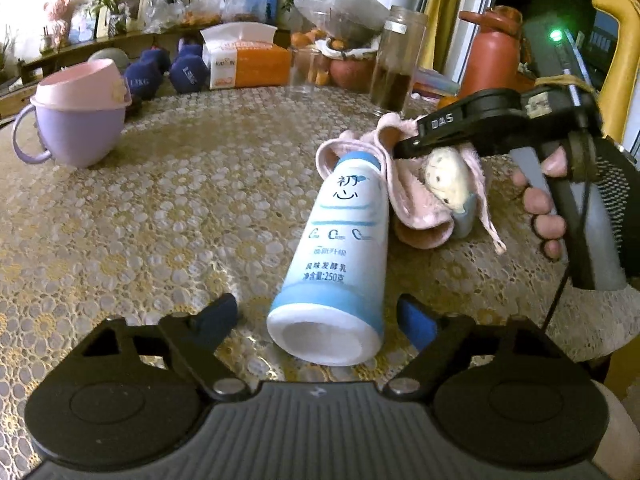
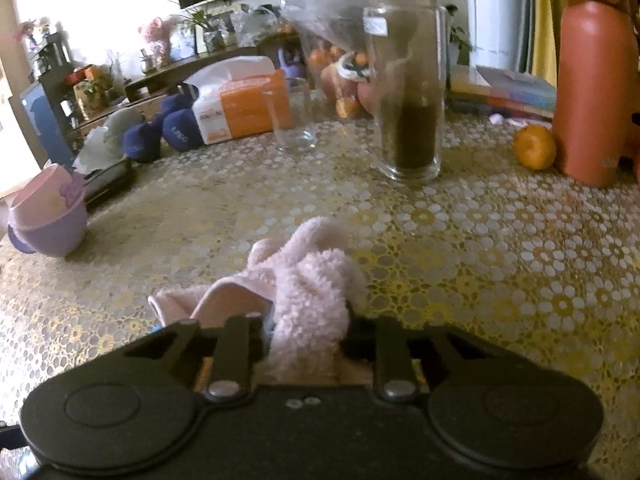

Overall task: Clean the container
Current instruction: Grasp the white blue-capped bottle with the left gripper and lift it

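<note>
A white and blue bottle (image 1: pixel 332 256) lies on its side on the lace-patterned table (image 1: pixel 160 216), base toward the left wrist camera. My left gripper (image 1: pixel 320 316) is open, its blue pads standing either side of the base with a gap on each side. My right gripper (image 1: pixel 432 180) comes in from the right, held by a hand, and is shut on a fluffy pink cloth (image 1: pixel 416 200). The cloth drapes over the bottle's far cap end. In the right wrist view the pink cloth (image 2: pixel 308 288) bunches between the fingers of the right gripper (image 2: pixel 308 328) and hides the bottle.
A purple mug with a pink bowl stacked in it (image 1: pixel 76 124) stands at the left. At the back are a glass jar of dark liquid (image 2: pixel 412 100), an empty glass (image 2: pixel 292 116), an orange tissue pack (image 2: pixel 244 104), blue dumbbells (image 1: pixel 188 68), a red flask (image 2: pixel 592 92) and an orange (image 2: pixel 534 152).
</note>
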{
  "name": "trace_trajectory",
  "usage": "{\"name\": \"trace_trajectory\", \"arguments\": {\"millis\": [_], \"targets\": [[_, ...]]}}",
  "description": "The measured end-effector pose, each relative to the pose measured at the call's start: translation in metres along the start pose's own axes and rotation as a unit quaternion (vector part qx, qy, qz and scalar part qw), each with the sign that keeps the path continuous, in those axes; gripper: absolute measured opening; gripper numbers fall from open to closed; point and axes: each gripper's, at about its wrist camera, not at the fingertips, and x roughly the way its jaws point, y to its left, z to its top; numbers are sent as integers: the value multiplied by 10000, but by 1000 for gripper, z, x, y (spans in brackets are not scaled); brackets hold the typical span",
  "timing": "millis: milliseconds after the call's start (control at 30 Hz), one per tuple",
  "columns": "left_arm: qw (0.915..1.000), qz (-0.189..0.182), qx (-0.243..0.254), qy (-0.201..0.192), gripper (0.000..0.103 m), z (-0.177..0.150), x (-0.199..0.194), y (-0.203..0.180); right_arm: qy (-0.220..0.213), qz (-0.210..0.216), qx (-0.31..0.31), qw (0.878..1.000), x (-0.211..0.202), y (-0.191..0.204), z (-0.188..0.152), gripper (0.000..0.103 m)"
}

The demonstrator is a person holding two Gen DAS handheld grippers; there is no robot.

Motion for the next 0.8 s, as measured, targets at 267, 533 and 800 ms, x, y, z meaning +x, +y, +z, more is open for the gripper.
{"name": "trace_trajectory", "arguments": {"millis": [267,533,800], "targets": [[9999,-3,6,-100,55,0,-9,-3,-525,251,-482,9971,-60,9,-5,19],[9970,277,397,-602,54,9,-37,-22,-818,862,-1262,9849,-120,40,-16,19],[9898,270,671,-1230,53,32,-68,-39,-877,1948,-1442,9662,-145,70,-16,19]]}}
